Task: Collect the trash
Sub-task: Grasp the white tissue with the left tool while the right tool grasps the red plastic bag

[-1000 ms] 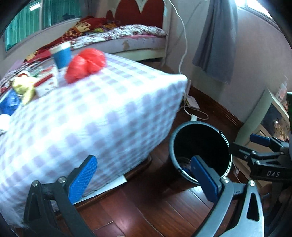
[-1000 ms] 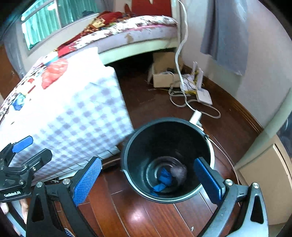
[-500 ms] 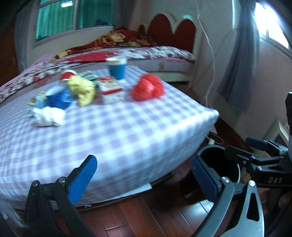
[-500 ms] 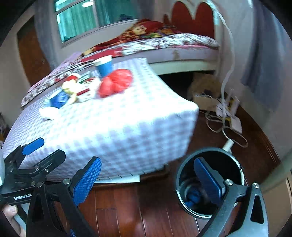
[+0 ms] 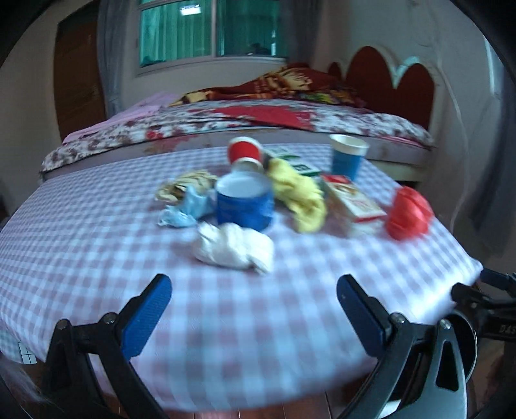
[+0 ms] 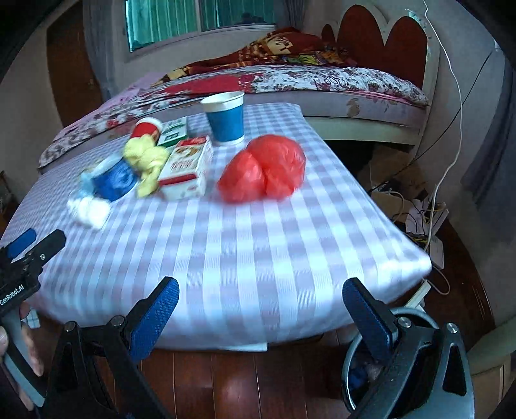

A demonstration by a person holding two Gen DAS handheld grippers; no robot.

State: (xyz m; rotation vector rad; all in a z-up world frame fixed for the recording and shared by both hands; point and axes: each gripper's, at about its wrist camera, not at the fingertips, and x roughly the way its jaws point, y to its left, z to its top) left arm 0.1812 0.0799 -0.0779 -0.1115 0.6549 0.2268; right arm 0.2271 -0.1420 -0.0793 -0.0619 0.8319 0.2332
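- Bedroom: bed [image 5: 322, 125] with floral cover at the back, green-curtained window [image 5: 209, 30] above it, wood floor [image 6: 242, 383] below.
- Desk [image 5: 225, 322] under a lilac checked cloth holds the trash, all blurred by motion.
- Left wrist view, left to right: pale blue wrapper [image 5: 187, 209], white crumpled wad [image 5: 233, 248] nearest the camera, blue tub [image 5: 243, 203], red cup [image 5: 244, 151] on its side behind, yellow crumple [image 5: 301, 199], red-and-white carton [image 5: 354, 203], upright blue paper cup [image 5: 346, 158], red plastic bag [image 5: 408, 214].
- Left gripper [image 5: 253, 309]: jaws wide, holding nothing, over the near desk edge.
- Right wrist view: red bag lies apart from the cluster, toward the desk's right side; green box [image 6: 174, 130] behind the carton.
- Right gripper [image 6: 261, 314]: jaws wide, empty.
- Black bin [image 6: 358, 370] on the floor, lower right, something blue inside.
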